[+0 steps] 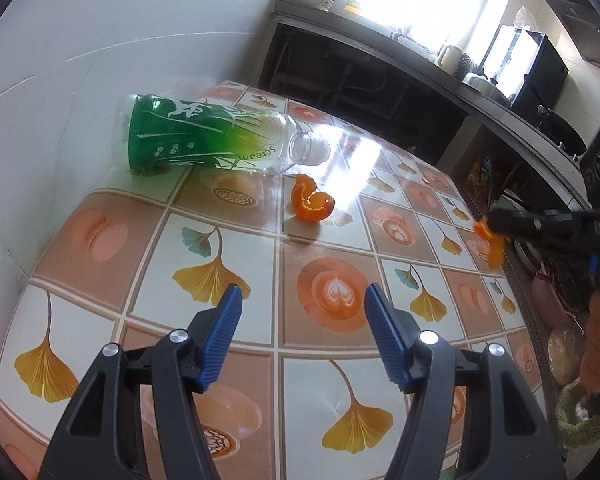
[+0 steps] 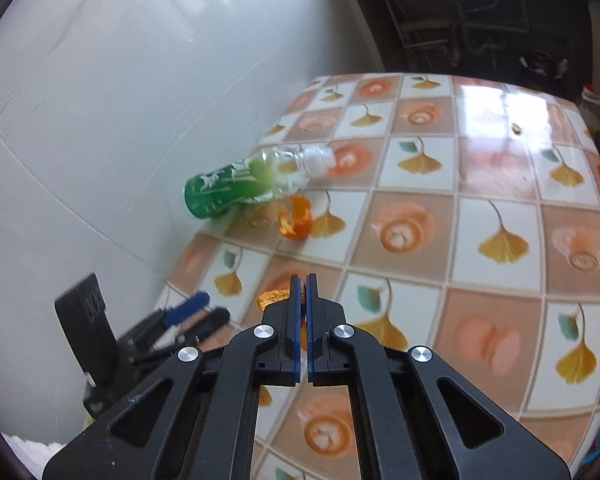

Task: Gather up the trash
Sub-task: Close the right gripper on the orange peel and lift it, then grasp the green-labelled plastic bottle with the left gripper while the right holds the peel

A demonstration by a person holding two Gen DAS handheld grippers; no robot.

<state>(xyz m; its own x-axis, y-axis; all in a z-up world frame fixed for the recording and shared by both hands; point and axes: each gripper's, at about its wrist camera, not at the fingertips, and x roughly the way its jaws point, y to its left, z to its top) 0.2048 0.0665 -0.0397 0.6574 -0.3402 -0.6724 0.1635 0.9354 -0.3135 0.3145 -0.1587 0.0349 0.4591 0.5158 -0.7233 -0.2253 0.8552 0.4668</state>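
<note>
My left gripper (image 1: 300, 300) hangs over the patterned surface (image 1: 204, 248) with its jaws apart and nothing between them; the blue pads (image 1: 222, 330) frame only bare tablecloth. Straight ahead of it, further along the line it points, sits a curled piece of orange peel (image 1: 313, 203), and beyond that, slightly left, a plastic bottle (image 1: 216, 140) lies on its side close to the white wall (image 1: 100, 40). The bottle's long axis runs left to right across my left view, green-labelled base to the left, uncapped neck to the right, nearly touching the peel.

My right gripper (image 2: 304, 280) is clenched on a small scrap of orange peel (image 2: 274, 297); in the left view the scrap pokes out of the jaws near the right edge of the surface, well away from the rest of the trash.

So the relation that matters, as I judge it: the free left gripper is the nearer one to the remaining peel and the bottle, and both lie dead ahead of it. The peel comes first on that line. For the bottle, I would want the jaws set across the body rather than along it.
</note>
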